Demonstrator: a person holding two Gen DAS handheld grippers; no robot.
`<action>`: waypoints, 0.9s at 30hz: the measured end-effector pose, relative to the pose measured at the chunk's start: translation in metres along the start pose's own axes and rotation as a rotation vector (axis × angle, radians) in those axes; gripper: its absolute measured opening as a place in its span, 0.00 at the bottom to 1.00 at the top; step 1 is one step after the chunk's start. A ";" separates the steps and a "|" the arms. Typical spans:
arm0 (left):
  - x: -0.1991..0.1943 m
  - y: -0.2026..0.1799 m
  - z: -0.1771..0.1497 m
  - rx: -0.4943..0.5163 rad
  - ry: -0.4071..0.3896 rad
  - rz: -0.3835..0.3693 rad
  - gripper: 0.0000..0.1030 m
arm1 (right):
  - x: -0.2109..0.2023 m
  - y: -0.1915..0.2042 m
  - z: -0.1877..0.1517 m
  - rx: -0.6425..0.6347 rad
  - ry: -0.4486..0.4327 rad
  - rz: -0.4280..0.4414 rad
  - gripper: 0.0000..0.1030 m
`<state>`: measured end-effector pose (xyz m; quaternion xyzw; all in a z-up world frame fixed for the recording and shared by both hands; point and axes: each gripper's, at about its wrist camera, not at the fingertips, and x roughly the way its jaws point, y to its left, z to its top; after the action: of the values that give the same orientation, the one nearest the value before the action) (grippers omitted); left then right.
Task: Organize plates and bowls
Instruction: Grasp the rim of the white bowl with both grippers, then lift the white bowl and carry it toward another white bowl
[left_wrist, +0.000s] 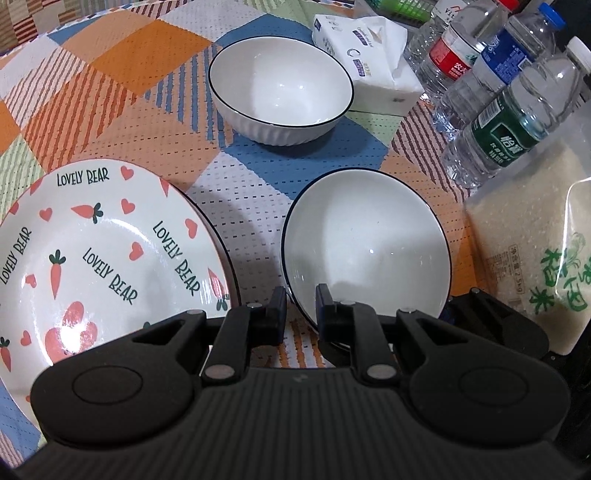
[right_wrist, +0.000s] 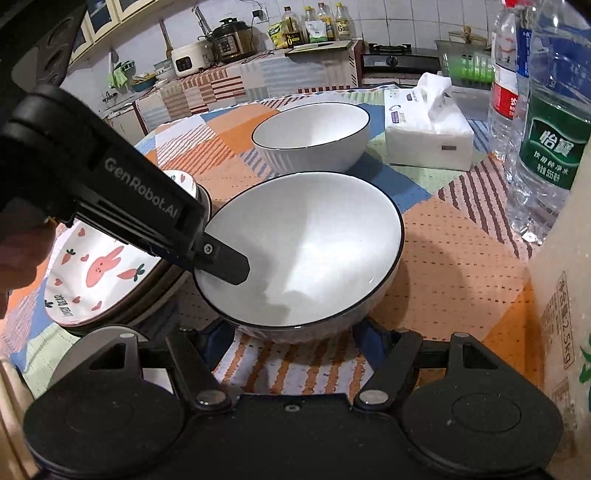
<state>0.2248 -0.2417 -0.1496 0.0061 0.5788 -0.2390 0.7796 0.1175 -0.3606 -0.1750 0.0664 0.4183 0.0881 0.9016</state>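
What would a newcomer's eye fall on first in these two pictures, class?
Most likely the near white bowl at the centre, with the left claw pinching its black-lined rim, one finger inside. Next, the carrot-and-bunny "LOVELY BEAR" plate to its left on the bright patchwork tablecloth. Behind stands a second white bowl, with water bottles lined up to the right.

Both grippers are matte black plastic. The left gripper (left_wrist: 300, 308) has silver pivot pins, round discs and a ribbed body; its side reads "GenRobot.AI" beside a cross-head screw. Blurred skin, probably fingers, shows behind it.
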 end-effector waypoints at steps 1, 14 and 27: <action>-0.001 -0.001 -0.001 0.005 0.001 0.001 0.15 | 0.000 -0.001 0.001 0.003 0.006 0.001 0.74; -0.062 -0.011 -0.013 0.162 -0.078 0.017 0.21 | -0.055 0.017 0.000 -0.095 0.033 -0.065 0.73; -0.135 -0.012 -0.052 0.248 -0.111 0.060 0.29 | -0.133 0.067 0.001 -0.255 -0.051 -0.038 0.73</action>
<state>0.1444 -0.1878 -0.0412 0.1063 0.5004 -0.2852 0.8105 0.0271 -0.3241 -0.0629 -0.0545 0.3817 0.1218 0.9146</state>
